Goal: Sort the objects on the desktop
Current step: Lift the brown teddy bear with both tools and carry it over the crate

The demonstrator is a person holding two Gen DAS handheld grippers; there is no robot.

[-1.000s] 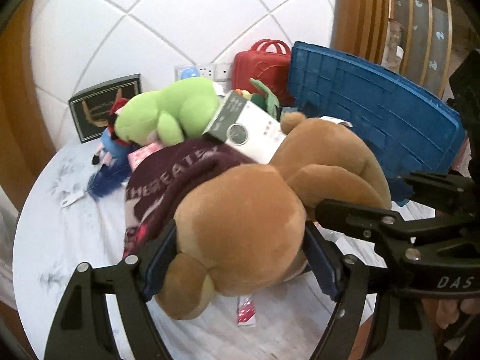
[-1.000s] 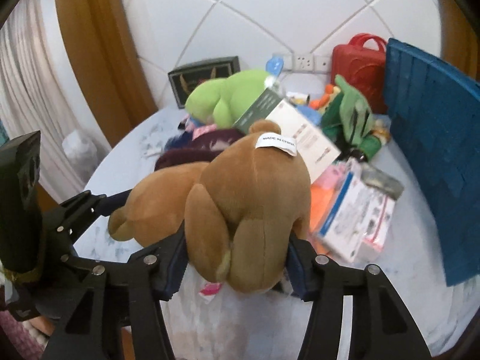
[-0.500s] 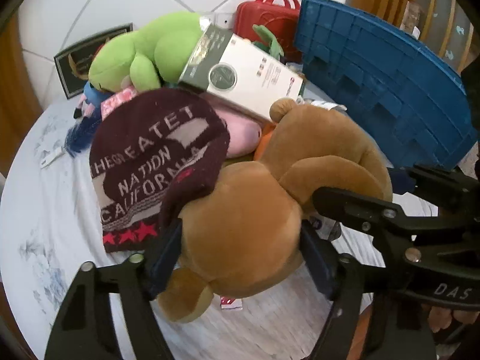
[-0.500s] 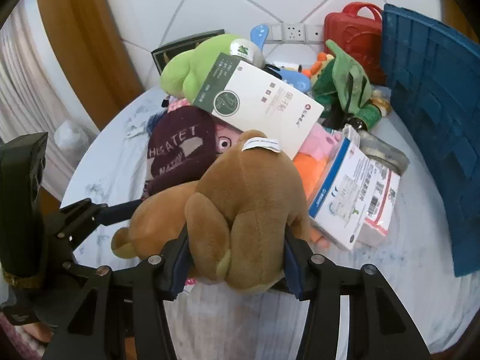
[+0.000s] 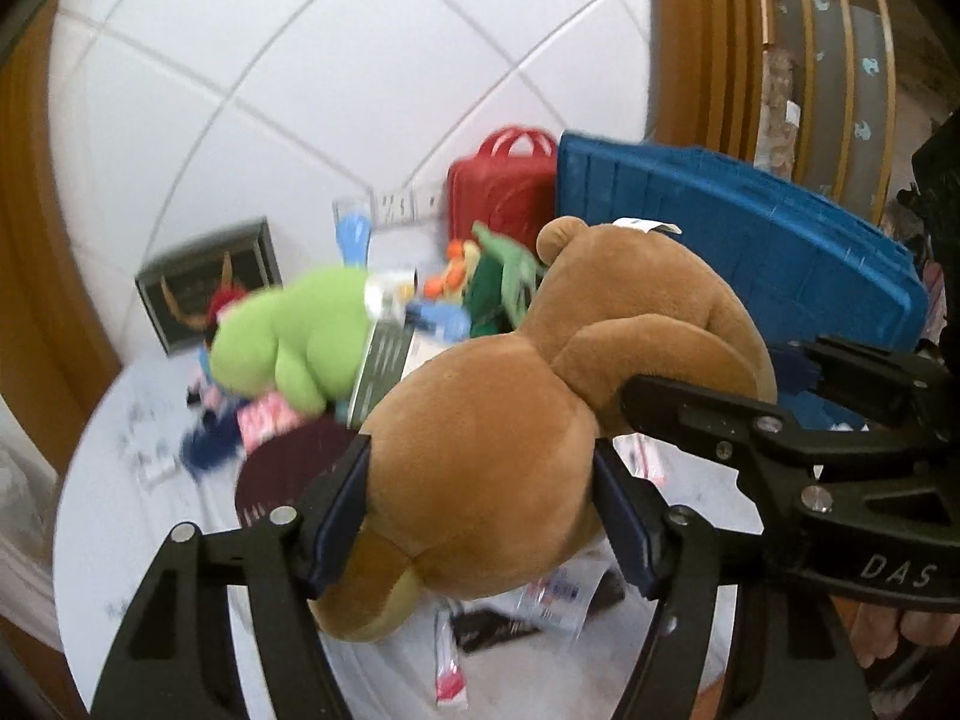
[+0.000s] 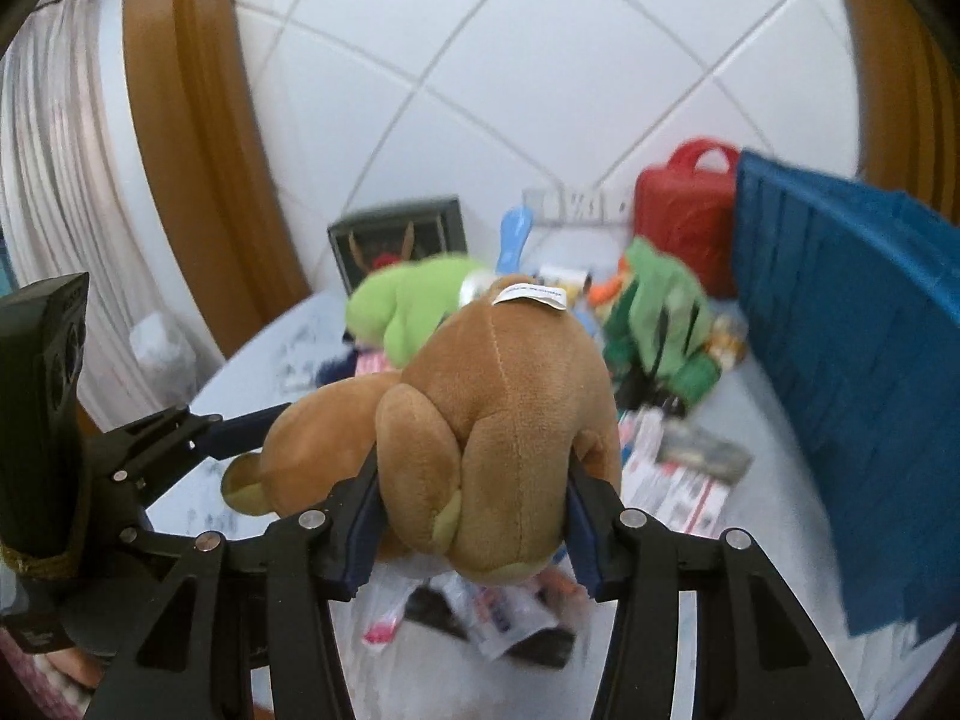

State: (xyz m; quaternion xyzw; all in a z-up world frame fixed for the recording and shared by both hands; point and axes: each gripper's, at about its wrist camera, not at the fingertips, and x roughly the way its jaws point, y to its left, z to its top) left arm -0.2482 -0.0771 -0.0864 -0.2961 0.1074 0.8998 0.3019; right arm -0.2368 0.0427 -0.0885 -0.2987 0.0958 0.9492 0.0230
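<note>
Bear (image 5: 480,456) was clamped by both tools at once: left tool (image 5: 480,504) had its blue pads pressed into the round brown head end, right tool (image 6: 471,531) squeezed the body end, pads sunk into the plush on both sides. Neither tool was slack; fabric bulged around each pad. Bear (image 6: 480,408) hung clear of the tabletop (image 5: 120,480), held above the clutter, white sewn tag (image 6: 531,297) on its far end facing up. In the left view the right tool (image 5: 780,438) crossed in from the right, gripping the bear's rear. In the right view the left tool (image 6: 198,438) reached in from the left side toward the bear's head. Below the bear lay flat sachets and packets (image 6: 492,612), one with a red end (image 5: 450,684), blurred. Green plush toy (image 5: 294,342) sat behind on the tabletop, next to a dark maroon knit item (image 5: 288,462) and a box with a dark panel (image 5: 384,360) leaning against it. Blue crate (image 5: 750,240) stood on edge at the right, red case with handle (image 5: 504,186) just beside it by the tiled wall. Green cloth toy with orange bits (image 6: 660,312) lay near the crate's foot. Dark framed plaque (image 6: 399,237) leaned on the wall behind the green plush (image 6: 408,306). Wall socket strip (image 6: 576,201) sat between plaque and red case (image 6: 684,210). Background was motion-blurred, finer labels unreadable.
</note>
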